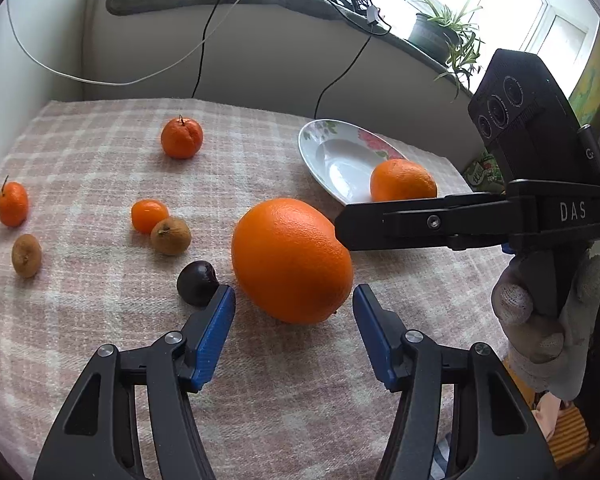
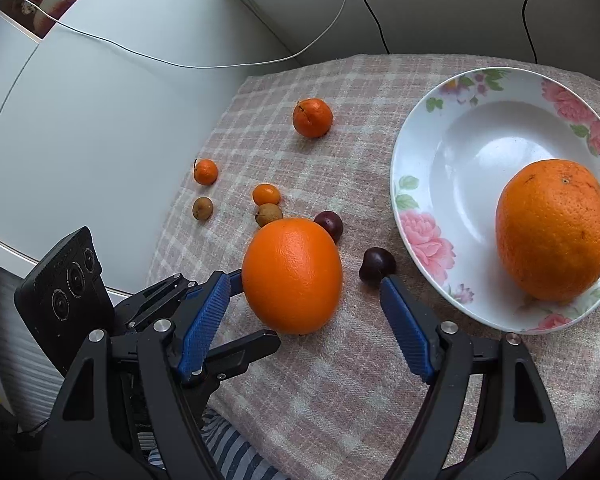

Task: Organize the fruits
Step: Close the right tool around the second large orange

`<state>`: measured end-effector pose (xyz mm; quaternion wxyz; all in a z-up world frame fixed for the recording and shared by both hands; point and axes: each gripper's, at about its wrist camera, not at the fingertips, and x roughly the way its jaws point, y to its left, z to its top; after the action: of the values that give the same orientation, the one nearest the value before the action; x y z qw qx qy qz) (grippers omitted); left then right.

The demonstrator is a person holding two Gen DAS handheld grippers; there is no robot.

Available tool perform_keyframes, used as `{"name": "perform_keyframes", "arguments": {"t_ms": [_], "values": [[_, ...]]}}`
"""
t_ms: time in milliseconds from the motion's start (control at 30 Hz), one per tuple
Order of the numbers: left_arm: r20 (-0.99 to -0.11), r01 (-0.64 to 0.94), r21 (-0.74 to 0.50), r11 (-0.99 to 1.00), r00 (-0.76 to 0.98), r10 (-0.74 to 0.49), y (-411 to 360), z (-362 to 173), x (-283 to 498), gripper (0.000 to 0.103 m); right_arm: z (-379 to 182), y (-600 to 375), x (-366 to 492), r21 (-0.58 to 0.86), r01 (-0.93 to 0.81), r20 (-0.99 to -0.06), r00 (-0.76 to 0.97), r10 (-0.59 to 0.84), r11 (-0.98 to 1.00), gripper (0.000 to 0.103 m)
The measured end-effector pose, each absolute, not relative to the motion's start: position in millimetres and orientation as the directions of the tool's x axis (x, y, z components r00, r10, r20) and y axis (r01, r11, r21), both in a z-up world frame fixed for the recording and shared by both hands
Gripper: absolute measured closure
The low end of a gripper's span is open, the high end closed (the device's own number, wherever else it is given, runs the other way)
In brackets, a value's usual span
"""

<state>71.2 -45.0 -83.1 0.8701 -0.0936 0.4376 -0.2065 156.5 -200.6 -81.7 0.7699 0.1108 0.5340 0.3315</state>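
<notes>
A large orange (image 1: 292,260) lies on the checked cloth, also in the right wrist view (image 2: 293,275). My left gripper (image 1: 294,292) is open with its blue fingers either side of the orange's near end, not touching. My right gripper (image 2: 304,280) is open too, its fingers flanking the same orange; it shows from the side in the left wrist view (image 1: 342,228). A second orange (image 2: 554,230) sits in the floral white plate (image 2: 424,184). Two dark cherries (image 2: 377,265) (image 2: 329,225) lie beside the big orange.
Small mandarins (image 1: 182,137) (image 1: 12,204) (image 1: 149,215) and two brown longans (image 1: 171,235) (image 1: 26,255) are scattered on the cloth (image 1: 100,160) to the left. Cables hang behind the table. A potted plant (image 1: 440,32) stands on the sill.
</notes>
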Motion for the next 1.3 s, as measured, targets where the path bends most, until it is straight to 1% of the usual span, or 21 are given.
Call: {"name": "perform_keyframes", "arguments": {"t_ms": [200,567,767,1100,1300], "values": [[-0.722,0.279,-0.357,0.891,0.522,-0.453,-44.3,-87.0,73.6,0.043,-87.7,-191.3,164.2,0.528,-0.398,-0.758,0.176,0.627,0.750,0.024],[-0.722,0.282,-0.377,0.882,0.507,-0.471,-44.2,-93.4,77.6,0.043,-95.3,-181.0,172.1,0.539,-0.395,-0.765,0.141,0.629,0.744,0.031],[-0.720,0.286,-0.377,0.881,0.507,-0.473,-44.3,-94.1,78.7,0.043,-99.6,-175.9,173.4,0.551,-0.398,-0.763,0.116,0.636,0.733,0.037],[-0.715,0.288,-0.361,0.887,0.525,-0.462,-45.4,-90.9,76.0,0.043,-99.7,-175.5,174.0,0.566,-0.390,-0.754,0.112,0.647,0.727,0.037],[-0.700,0.289,-0.363,0.886,0.543,-0.464,-42.0,-81.9,77.9,0.043,-90.0,-179.9,173.2,0.571,-0.398,-0.741,0.127,0.660,0.718,0.037]]}}
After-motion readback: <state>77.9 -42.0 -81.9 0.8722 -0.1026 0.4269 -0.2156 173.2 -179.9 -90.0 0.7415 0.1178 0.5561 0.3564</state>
